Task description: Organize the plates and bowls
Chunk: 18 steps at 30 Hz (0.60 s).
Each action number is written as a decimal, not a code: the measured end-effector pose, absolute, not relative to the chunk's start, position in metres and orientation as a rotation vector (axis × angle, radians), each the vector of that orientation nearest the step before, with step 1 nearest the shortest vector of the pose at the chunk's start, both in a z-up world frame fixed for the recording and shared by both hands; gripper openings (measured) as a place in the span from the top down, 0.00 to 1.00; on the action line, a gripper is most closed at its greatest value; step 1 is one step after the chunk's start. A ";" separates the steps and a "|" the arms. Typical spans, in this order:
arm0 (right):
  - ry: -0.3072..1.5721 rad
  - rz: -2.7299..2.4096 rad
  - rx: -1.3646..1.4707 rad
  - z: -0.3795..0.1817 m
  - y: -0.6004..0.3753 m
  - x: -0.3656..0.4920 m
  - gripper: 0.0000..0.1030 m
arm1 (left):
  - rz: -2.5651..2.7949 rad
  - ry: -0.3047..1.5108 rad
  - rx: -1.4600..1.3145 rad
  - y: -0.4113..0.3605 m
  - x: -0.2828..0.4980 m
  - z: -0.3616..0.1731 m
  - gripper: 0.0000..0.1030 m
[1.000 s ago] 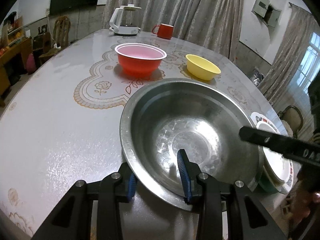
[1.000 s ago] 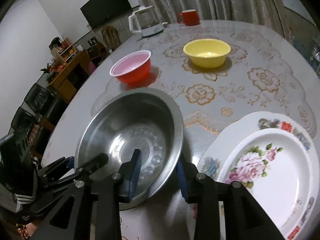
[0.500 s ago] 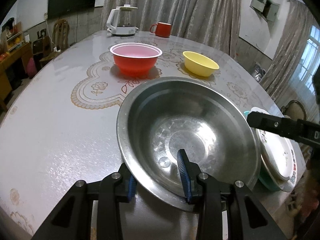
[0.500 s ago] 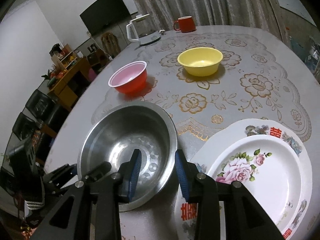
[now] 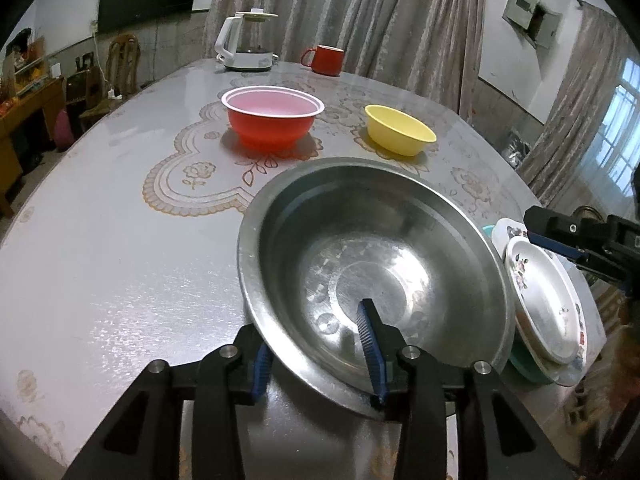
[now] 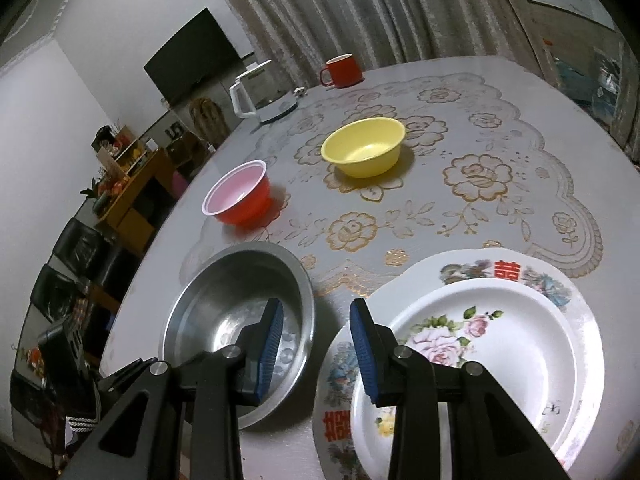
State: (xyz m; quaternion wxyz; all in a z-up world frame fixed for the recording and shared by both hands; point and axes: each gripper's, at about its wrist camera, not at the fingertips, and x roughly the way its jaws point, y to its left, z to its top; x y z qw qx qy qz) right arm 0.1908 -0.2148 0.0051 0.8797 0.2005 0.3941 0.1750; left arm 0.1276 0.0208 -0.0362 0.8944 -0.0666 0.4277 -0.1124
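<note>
A large steel bowl (image 5: 372, 264) sits on the table near its front edge; it also shows in the right wrist view (image 6: 236, 312). My left gripper (image 5: 316, 352) straddles the bowl's near rim, one blue pad inside and one outside, with a wide gap, so it is open. My right gripper (image 6: 316, 340) is open and empty, raised above the gap between the steel bowl and a stack of two flowered plates (image 6: 480, 344). The plates rest on a green bowl (image 5: 524, 364). A red bowl (image 5: 272, 120) and a yellow bowl (image 5: 400, 130) stand farther back.
A white kettle (image 5: 248, 42) and a red mug (image 5: 326, 59) stand at the table's far edge. The table has a floral cloth (image 6: 472, 176). Chairs and a wooden shelf (image 6: 132, 184) stand to the left of the table. Curtains hang behind.
My right gripper has lifted and pulled back off the steel bowl's rim. My left gripper stays at the bowl's near rim.
</note>
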 end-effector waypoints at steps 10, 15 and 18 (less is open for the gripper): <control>0.821 0.370 0.411 0.005 -0.221 0.191 0.66 | -0.172 0.835 -0.213 0.045 0.132 -0.006 0.19; 0.828 0.363 0.411 0.005 -0.231 0.205 0.66 | -0.179 0.819 -0.214 0.042 0.144 0.013 0.09; 0.834 0.347 0.428 0.006 -0.243 0.218 0.66 | -0.189 0.805 -0.188 0.033 0.153 0.024 0.02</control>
